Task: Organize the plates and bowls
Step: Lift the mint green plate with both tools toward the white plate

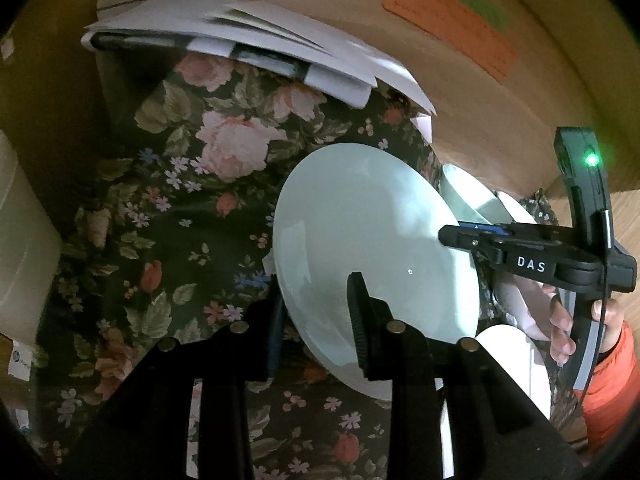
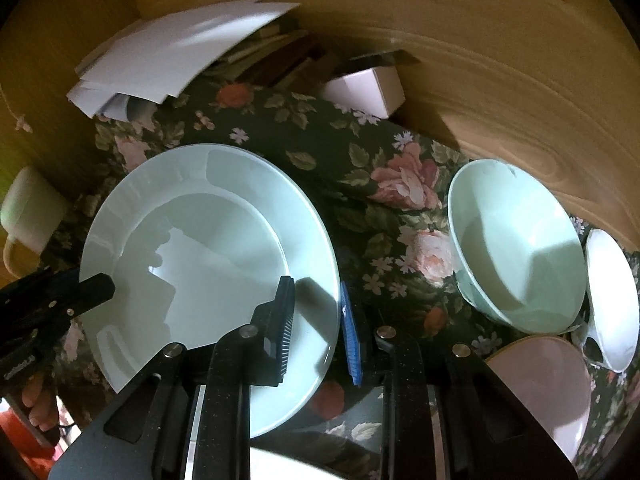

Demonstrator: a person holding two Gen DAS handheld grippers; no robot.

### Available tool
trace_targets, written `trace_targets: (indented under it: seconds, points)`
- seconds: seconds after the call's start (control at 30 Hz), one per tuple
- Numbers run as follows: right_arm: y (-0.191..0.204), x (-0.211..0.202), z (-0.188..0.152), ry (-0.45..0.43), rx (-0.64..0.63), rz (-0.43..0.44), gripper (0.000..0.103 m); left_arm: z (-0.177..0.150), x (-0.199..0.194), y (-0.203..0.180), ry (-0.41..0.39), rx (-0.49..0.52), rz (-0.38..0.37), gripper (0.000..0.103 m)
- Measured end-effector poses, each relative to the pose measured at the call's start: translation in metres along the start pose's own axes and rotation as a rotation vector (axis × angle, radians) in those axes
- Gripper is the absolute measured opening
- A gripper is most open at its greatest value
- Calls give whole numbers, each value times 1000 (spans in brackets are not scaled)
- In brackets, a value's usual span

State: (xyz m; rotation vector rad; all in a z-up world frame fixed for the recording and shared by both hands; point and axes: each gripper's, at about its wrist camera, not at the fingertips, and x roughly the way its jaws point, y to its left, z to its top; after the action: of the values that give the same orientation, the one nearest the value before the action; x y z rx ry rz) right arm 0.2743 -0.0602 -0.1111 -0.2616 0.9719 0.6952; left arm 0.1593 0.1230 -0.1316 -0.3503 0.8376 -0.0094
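A pale green plate (image 1: 372, 240) (image 2: 208, 264) is held above the floral tablecloth (image 1: 168, 208). My left gripper (image 1: 316, 312) straddles its near rim, one finger on each face. My right gripper (image 2: 316, 324) straddles the opposite rim; in the left wrist view it (image 1: 464, 236) reaches in from the right. In the right wrist view the left gripper's finger (image 2: 96, 286) lies on the plate's left rim. A green bowl (image 2: 516, 248), a white bowl (image 2: 612, 300) and a pink bowl (image 2: 548, 384) sit at the right.
Loose white papers (image 1: 240, 40) (image 2: 176, 48) lie at the back on a dark stack. A white box (image 2: 368, 88) stands by the wooden wall (image 2: 500, 80). A white mug (image 2: 28, 216) is at the left. Another white dish (image 1: 516, 360) sits below the plate.
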Motion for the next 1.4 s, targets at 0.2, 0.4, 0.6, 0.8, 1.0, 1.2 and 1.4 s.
trace_targets:
  seconds: [0.2,0.4,0.6,0.8,1.0,1.2,1.4]
  points:
    - [3,-6,0,-18,4,18,21,-2,-12,4,-17,-7,4,29]
    - [8,-20,-6,-38,1,15,21,-3,-25,7,-29,-6,-6,29]
    - [4,-23,-12,-42,14,16,21,-7,-31,2,-37,-2,-14,29]
    - [3,-31,-24,-49,23,8,21,-12,-35,-4,-38,6,-23,29]
    - [0,-43,-36,-57,35,3,21,-17,-36,-15,-32,15,-33,29]
    - [-4,-53,-46,-62,44,-5,21,-23,-40,-27,-37,30,-41,29]
    - [-8,-60,-59,-64,62,-8,21,-29,-42,-35,-31,38,-49,28]
